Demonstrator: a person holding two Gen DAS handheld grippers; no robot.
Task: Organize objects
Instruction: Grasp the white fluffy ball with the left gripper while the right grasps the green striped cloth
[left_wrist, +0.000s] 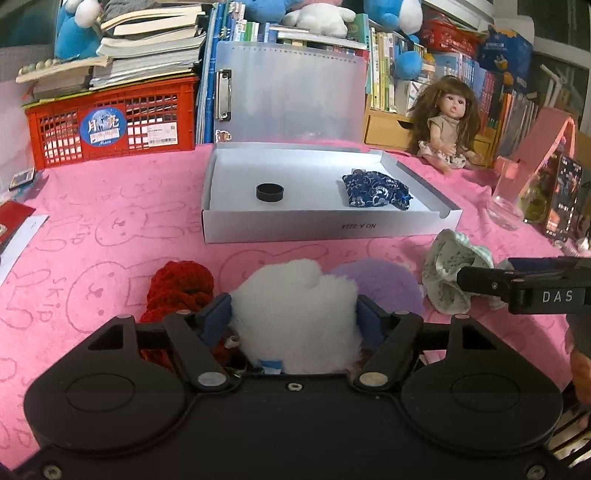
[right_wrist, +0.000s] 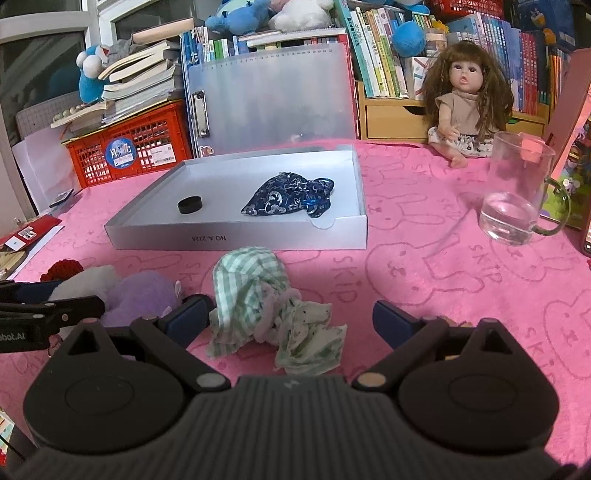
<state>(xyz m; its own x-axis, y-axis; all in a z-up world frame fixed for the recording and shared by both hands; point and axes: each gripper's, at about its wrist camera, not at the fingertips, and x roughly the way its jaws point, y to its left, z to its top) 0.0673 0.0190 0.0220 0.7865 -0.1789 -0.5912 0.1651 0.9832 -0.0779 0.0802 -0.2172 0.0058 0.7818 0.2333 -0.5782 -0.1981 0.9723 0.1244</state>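
Ahead of both pairs of fingers, the shallow white cardboard box (left_wrist: 325, 230) already held a black ring (left_wrist: 270, 192) and a blue brocade pouch (left_wrist: 375, 191). The left gripper (left_wrist: 293, 317) squeezed a white fluffy pompom (left_wrist: 295, 310); the right gripper (right_wrist: 291, 317) stood wide open around a crumpled green checked cloth (right_wrist: 258, 295). A purple pompom (left_wrist: 384, 284) and red knitted piece (left_wrist: 177, 291) waited.

Box (left_wrist: 325, 230) mid-table; ring (left_wrist: 270, 192) inside left, pouch (left_wrist: 375, 192) inside right. Before box, left to right: yarn (left_wrist: 181, 291), pompoms (left_wrist: 295, 314), cloth (right_wrist: 273, 310). Doll (right_wrist: 467, 99) behind right; glass (right_wrist: 515, 188) right of box.
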